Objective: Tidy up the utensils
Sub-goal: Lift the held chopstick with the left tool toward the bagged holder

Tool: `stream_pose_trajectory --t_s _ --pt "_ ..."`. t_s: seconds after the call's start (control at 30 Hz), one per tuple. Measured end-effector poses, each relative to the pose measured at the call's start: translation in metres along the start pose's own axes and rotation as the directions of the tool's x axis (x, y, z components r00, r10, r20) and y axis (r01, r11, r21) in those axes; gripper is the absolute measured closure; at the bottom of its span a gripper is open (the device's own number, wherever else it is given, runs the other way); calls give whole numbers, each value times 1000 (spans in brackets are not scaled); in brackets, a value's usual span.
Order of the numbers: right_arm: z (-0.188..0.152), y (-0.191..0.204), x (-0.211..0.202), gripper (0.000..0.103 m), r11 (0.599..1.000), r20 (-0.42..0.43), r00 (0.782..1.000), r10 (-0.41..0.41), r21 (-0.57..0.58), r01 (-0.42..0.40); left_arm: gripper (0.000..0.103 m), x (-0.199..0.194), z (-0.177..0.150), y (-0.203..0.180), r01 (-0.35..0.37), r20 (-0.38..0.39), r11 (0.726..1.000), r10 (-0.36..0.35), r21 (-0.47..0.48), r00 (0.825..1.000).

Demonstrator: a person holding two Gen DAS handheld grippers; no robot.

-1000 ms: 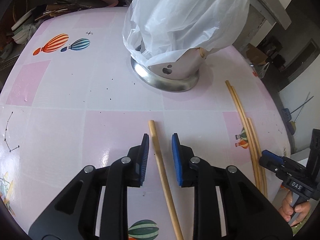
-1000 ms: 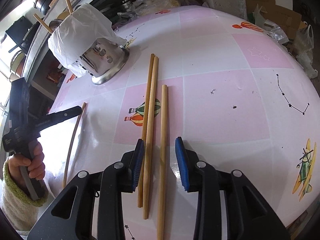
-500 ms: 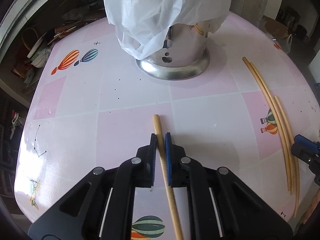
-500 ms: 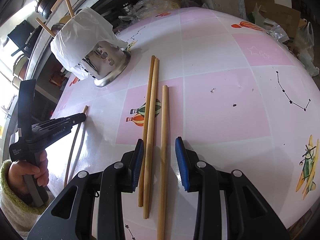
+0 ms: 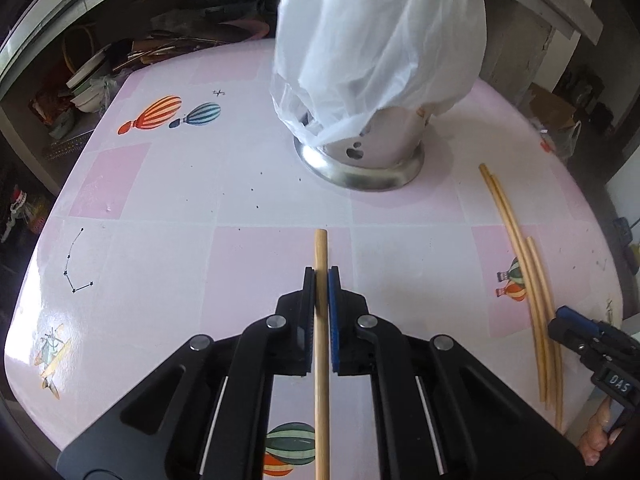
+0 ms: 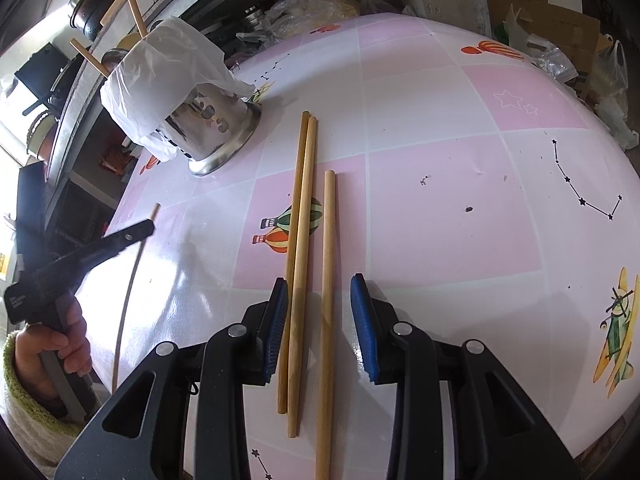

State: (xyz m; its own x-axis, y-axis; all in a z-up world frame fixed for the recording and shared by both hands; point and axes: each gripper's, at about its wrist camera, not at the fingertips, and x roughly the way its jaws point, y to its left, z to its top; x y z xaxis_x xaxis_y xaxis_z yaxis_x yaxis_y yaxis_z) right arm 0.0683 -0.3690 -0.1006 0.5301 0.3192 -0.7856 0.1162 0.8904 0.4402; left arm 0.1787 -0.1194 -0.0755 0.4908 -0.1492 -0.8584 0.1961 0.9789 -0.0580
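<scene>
My left gripper [image 5: 321, 276] is shut on a wooden chopstick [image 5: 321, 380] that runs forward between its blue pads. Beyond it stands a steel utensil holder [image 5: 368, 156] lined with a white plastic bag [image 5: 380, 40]. Three more chopsticks [image 5: 532, 280] lie on the table at the right. In the right wrist view my right gripper [image 6: 320, 292] is open low over these three chopsticks [image 6: 304, 240], with two of them between its fingers. The holder [image 6: 216, 136] stands at the far left with several sticks in it. The left gripper [image 6: 140, 230] shows at the left with its chopstick.
The pink and white tiled tablecloth [image 5: 160, 220] has balloon and plane prints. Cluttered shelves [image 5: 80, 88] lie beyond the far table edge. Cardboard and plastic bags [image 6: 560, 48] sit past the right edge. The right gripper's tip [image 5: 568, 320] shows at the left wrist view's right edge.
My left gripper closed on the single chopstick and has lifted a little with it. The right gripper has stayed open over the three chopsticks.
</scene>
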Motion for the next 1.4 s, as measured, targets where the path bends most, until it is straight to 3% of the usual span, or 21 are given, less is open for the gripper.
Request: stream_pose_trajectory --t_s 0.13,0.33,0.5,0.67,0.87,1.4 --pt "1 -1 0 71 1000 -7 1000 5 -1 -5 98 -32 2 16 96 97 994 -91 -46 991" --pt "7 2 3 71 999 -32 999 1 -34 -2 98 -72 0 37 217 218 972 -195 -84 956" --pt "20 9 8 71 998 -39 999 -20 -68 17 98 -93 -3 47 272 281 957 -234 -102 931" --pt "37 15 14 74 992 -30 997 -73 -107 69 98 -103 -5 51 296 309 950 -252 -103 917" --pt "52 15 22 83 980 -46 989 -137 -150 129 98 -101 -5 53 309 312 946 -265 -102 913" --pt "59 31 39 90 950 -93 971 -219 -246 191 98 -94 -4 55 324 307 941 -281 -96 909"
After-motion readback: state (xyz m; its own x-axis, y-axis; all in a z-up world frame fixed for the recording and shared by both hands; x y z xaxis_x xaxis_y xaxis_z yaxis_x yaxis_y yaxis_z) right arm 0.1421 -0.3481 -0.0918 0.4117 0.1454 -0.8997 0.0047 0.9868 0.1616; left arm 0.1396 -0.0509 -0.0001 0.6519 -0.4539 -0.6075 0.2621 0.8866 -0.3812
